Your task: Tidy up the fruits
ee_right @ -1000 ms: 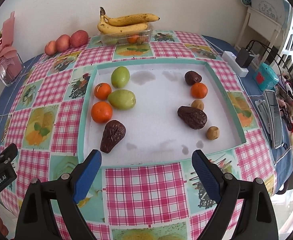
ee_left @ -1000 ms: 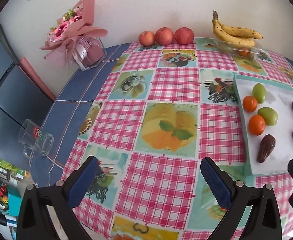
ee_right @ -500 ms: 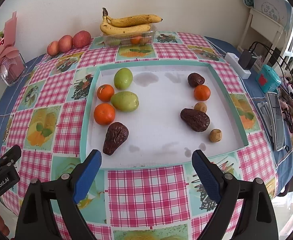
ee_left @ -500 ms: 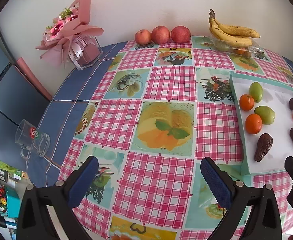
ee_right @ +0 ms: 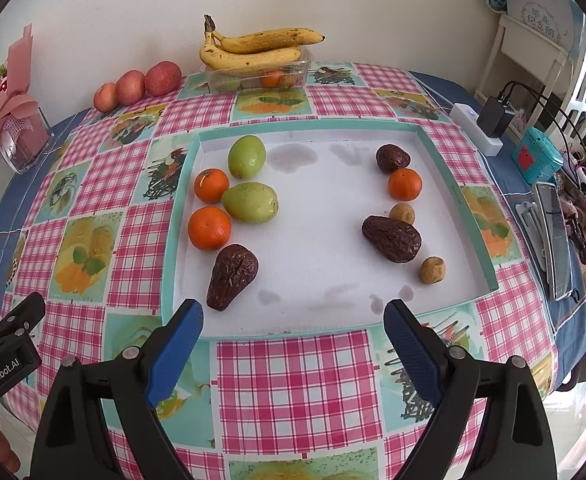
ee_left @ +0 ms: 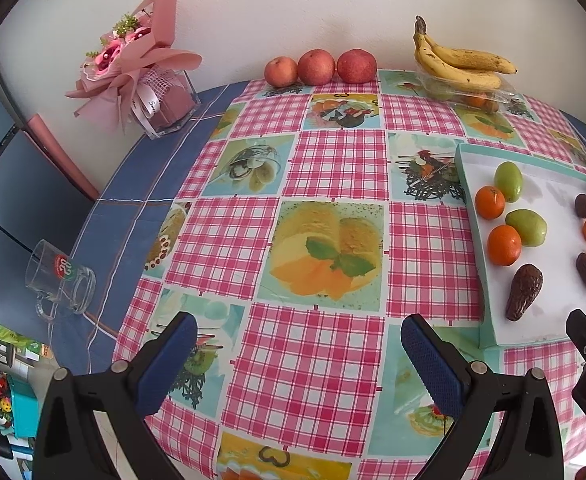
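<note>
Hovering wide-jawed, the right gripper (ee_right: 293,344) faces a shallow teal-rimmed tray (ee_right: 181,216) of wrinkled brown avocados (ee_right: 232,275) and glossy oranges (ee_right: 209,227). The left gripper (ee_left: 297,350) gapes over checked oilcloth (ee_left: 333,164).

The left gripper (ee_left: 297,334) hangs with its jaws spread wide. The right gripper (ee_right: 293,318) does likewise, empty.

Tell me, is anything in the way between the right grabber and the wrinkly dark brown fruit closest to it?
Nothing visible blocks it. The open right gripper hovers just outside the teal-rimmed white tray, and only the tray's low rim lies between it and the wrinkled dark brown fruit.
</note>
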A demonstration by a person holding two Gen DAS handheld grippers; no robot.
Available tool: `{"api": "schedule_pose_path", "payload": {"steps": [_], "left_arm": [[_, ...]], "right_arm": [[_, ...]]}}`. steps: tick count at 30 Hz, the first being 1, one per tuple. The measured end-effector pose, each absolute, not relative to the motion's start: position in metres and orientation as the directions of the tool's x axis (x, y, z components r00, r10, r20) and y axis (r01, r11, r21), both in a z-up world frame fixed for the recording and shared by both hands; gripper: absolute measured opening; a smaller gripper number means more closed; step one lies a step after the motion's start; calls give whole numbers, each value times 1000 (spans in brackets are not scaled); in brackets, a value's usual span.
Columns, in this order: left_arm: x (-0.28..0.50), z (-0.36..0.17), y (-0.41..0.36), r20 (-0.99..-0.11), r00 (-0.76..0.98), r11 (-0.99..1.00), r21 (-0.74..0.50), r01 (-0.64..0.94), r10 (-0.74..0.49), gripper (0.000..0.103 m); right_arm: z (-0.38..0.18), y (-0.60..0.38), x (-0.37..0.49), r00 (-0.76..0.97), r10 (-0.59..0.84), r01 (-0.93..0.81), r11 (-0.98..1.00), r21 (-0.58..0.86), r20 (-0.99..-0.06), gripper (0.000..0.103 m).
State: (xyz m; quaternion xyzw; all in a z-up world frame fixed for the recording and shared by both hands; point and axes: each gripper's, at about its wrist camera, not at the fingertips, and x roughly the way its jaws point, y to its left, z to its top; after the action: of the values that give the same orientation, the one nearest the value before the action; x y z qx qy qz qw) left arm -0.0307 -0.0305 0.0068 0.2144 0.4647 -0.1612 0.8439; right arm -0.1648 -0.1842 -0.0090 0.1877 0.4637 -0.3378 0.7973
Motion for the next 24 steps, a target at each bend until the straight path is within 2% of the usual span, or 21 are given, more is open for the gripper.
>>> {"api": "schedule_pose_path", "payload": {"steps": [24], "left_arm": [[-30,5,-31,-865,496,852,199,484,-80,103]], "right_arm": [[-9,-185,-165,342,-361,720,694,-5,-868,92]]}}
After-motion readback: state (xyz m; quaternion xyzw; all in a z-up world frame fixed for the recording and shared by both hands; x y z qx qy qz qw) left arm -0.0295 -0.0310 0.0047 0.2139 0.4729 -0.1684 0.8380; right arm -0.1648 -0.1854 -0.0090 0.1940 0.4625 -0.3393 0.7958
